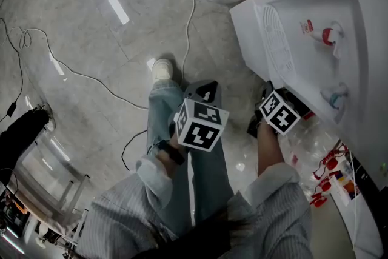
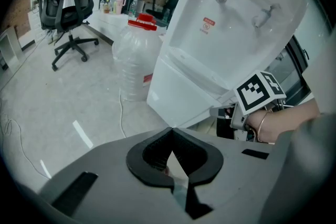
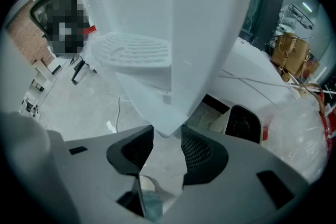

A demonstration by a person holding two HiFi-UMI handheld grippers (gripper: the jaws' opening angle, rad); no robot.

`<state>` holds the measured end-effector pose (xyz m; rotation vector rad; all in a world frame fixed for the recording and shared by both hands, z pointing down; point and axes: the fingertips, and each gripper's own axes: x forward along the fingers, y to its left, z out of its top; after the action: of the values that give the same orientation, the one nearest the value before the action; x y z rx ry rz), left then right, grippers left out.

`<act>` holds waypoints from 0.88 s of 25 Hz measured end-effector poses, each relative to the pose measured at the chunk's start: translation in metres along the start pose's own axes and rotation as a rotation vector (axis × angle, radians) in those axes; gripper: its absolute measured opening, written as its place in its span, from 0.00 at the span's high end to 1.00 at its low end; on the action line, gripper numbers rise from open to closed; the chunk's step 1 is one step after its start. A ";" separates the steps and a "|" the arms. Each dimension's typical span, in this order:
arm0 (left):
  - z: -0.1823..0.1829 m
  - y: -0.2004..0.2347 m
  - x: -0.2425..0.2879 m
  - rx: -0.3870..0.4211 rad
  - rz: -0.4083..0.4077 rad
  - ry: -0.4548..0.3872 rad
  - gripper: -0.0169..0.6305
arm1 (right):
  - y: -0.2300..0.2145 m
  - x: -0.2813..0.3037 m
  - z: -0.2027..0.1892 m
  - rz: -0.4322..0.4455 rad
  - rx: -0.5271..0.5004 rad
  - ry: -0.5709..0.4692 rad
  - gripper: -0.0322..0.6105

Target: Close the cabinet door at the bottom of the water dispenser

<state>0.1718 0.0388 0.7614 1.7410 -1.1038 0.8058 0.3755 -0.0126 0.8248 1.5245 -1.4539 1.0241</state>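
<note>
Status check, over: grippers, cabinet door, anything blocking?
Left gripper shut, empty. Right gripper open, fingers straddling cabinet door lower corner. Door ajar, not yet closed. Water jug beside dispenser, outside the gap.

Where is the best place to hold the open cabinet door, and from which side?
Probably the free lower corner of the cabinet door, from below: the panel is thin, swung outward, and that corner points between the right gripper's open jaws.
</note>
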 end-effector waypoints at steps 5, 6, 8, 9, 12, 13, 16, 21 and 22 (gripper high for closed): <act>-0.003 0.002 0.000 -0.015 0.008 0.000 0.96 | -0.008 0.002 0.006 -0.010 -0.029 0.000 0.69; -0.004 0.001 0.000 -0.017 0.008 0.000 0.96 | -0.010 0.003 0.008 -0.015 -0.033 -0.004 0.69; -0.004 0.001 0.000 -0.019 0.008 -0.001 0.96 | -0.014 0.004 0.011 -0.030 -0.038 -0.013 0.69; -0.004 0.002 0.001 -0.020 0.008 -0.002 0.96 | -0.016 0.005 0.012 -0.038 -0.041 -0.018 0.69; -0.004 0.003 0.002 -0.022 0.010 -0.005 0.96 | -0.021 0.008 0.017 -0.057 -0.052 -0.027 0.70; -0.003 0.004 0.002 -0.023 0.010 -0.007 0.96 | -0.022 0.009 0.017 -0.061 -0.058 -0.026 0.70; -0.002 0.005 0.001 -0.023 0.012 -0.013 0.96 | -0.024 0.010 0.017 -0.068 -0.073 -0.020 0.70; 0.002 0.006 -0.007 -0.012 0.015 -0.014 0.96 | -0.018 0.001 0.011 -0.071 -0.067 0.007 0.70; 0.003 0.006 -0.011 -0.011 0.015 -0.015 0.96 | -0.015 -0.003 0.010 -0.069 -0.068 0.012 0.70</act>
<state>0.1623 0.0386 0.7529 1.7333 -1.1305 0.7958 0.3909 -0.0199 0.8181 1.5063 -1.4040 0.9324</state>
